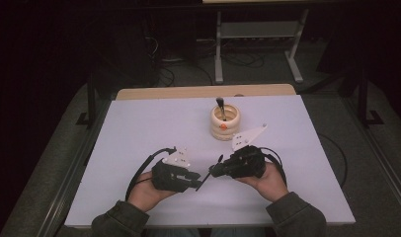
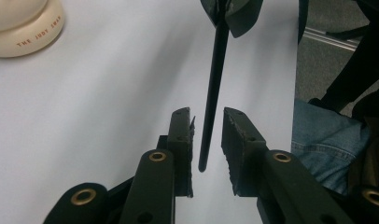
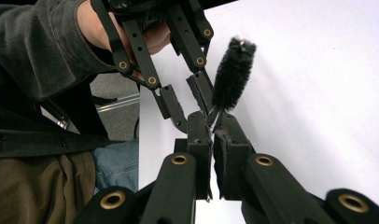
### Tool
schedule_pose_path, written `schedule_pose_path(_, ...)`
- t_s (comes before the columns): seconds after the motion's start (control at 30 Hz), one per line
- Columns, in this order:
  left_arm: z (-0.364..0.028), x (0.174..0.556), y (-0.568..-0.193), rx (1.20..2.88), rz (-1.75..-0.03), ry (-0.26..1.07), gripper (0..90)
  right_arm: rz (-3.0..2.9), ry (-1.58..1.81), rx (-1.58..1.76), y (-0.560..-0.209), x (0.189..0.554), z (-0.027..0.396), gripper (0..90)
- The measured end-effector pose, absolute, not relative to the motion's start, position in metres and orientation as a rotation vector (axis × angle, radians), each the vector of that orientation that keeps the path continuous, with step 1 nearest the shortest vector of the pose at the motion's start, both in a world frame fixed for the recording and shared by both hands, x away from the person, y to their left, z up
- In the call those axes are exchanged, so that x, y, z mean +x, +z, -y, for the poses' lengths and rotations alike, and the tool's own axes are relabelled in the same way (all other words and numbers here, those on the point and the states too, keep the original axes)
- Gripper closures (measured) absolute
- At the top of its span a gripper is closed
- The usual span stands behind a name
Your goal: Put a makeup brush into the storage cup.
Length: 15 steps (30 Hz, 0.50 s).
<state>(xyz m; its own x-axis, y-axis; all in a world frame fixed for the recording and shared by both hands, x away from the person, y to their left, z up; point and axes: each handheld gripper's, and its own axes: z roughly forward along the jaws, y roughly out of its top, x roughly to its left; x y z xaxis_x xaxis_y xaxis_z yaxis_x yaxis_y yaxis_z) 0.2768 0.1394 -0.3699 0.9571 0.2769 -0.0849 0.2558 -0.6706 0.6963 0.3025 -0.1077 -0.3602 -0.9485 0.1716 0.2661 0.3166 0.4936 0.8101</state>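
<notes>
A thin black brush (image 2: 214, 84) with a bristly head (image 3: 233, 74) hangs above the white table, between the two grippers. My right gripper (image 3: 213, 128) is shut on its stem just below the bristles. My left gripper (image 2: 208, 135) stands with its jaws parted on either side of the brush's plain lower end, and a gap shows on both sides of the stem. From above, the left gripper (image 1: 196, 178) and the right gripper (image 1: 212, 172) meet tip to tip near the table's front, with the brush (image 1: 202, 183) slanting between them.
A cream ringed holder (image 1: 225, 122) stands behind the grippers at mid table, with a black-handled tool (image 1: 221, 107) upright in it. The white table top (image 1: 139, 128) stretches to the left and right. A grey table frame (image 1: 258, 29) stands on the floor beyond.
</notes>
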Motion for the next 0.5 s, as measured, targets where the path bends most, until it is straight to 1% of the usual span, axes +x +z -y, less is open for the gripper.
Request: schedule_pose_path(0.5,-0.142,0.2769,-0.3687,2.333,-0.378,0.038,72.0,2.619,-1.39,-0.458,-0.3592,0.3039,0.1118,84.6)
